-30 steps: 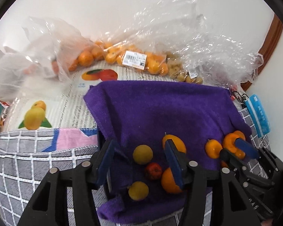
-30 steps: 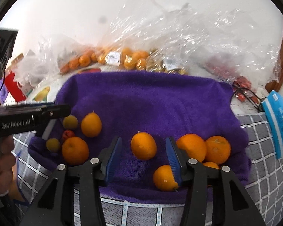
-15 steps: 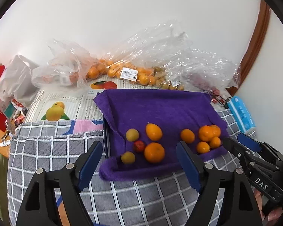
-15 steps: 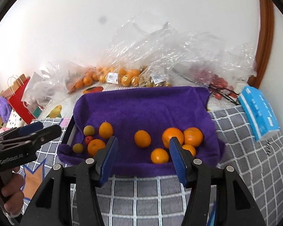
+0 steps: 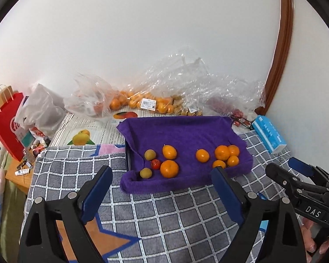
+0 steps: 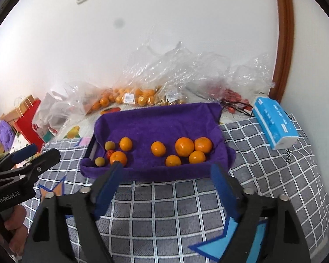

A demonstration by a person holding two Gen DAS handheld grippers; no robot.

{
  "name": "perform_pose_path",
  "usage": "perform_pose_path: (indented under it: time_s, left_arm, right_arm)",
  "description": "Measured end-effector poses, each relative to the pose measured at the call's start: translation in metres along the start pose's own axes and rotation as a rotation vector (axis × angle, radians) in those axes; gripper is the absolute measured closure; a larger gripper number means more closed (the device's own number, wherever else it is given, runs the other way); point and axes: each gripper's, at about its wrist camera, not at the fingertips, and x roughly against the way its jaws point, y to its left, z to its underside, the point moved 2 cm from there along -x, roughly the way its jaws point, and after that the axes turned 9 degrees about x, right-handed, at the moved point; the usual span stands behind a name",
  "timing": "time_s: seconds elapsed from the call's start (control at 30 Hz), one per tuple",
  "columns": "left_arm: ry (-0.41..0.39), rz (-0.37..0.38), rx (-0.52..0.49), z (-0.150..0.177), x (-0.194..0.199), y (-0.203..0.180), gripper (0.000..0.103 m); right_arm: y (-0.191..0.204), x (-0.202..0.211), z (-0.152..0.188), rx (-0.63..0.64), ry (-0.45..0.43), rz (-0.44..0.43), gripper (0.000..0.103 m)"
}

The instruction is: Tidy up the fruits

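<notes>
1. Both grippers, left gripper (image 5: 162, 188) and right gripper (image 6: 166, 177), are opening wide, empty, and I've pulled them back.
2. Fruits sit grouped on the purple towel (image 5: 186, 131): oranges (image 6: 186, 149) right, mixed cluster (image 5: 160, 164) left. Sorting looks near done.

Blanket (image 5: 186, 219) front open, bags (image 5: 164, 96) block rear

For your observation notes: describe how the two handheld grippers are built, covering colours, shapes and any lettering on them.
Both are black plastic frames with triangular cut-outs, silver rivets and flat blue finger pads. The left gripper, seen from the right camera, bears white lettering "GenRobot.AI". The right gripper, seen from the left camera, bears "DAS". No cables or sleeves are visible.
</notes>
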Motion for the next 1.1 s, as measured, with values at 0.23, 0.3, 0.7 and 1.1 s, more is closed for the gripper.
perform_pose_path:
  time_s: [0.23, 0.3, 0.7, 1.1]
  left_arm:
    - [-0.016, 0.0, 0.002, 0.013, 0.021, -0.005, 0.007]
    - [-0.017, 0.001, -0.009, 0.017, 0.025, -0.008, 0.007]
    - [-0.04, -0.006, -0.038, 0.024, 0.04, -0.02, 0.006]
    - [-0.04, -0.007, -0.031, 0.023, 0.041, -0.018, 0.006]
  right_arm:
    - [-0.003, 0.026, 0.014, 0.01, -0.019, 0.025, 0.007]
    - [-0.004, 0.03, 0.017, 0.003, -0.022, 0.038, 0.006]
    - [-0.014, 0.048, 0.027, -0.025, -0.026, 0.068, 0.004]
    - [-0.013, 0.05, 0.028, -0.017, -0.024, 0.079, 0.004]
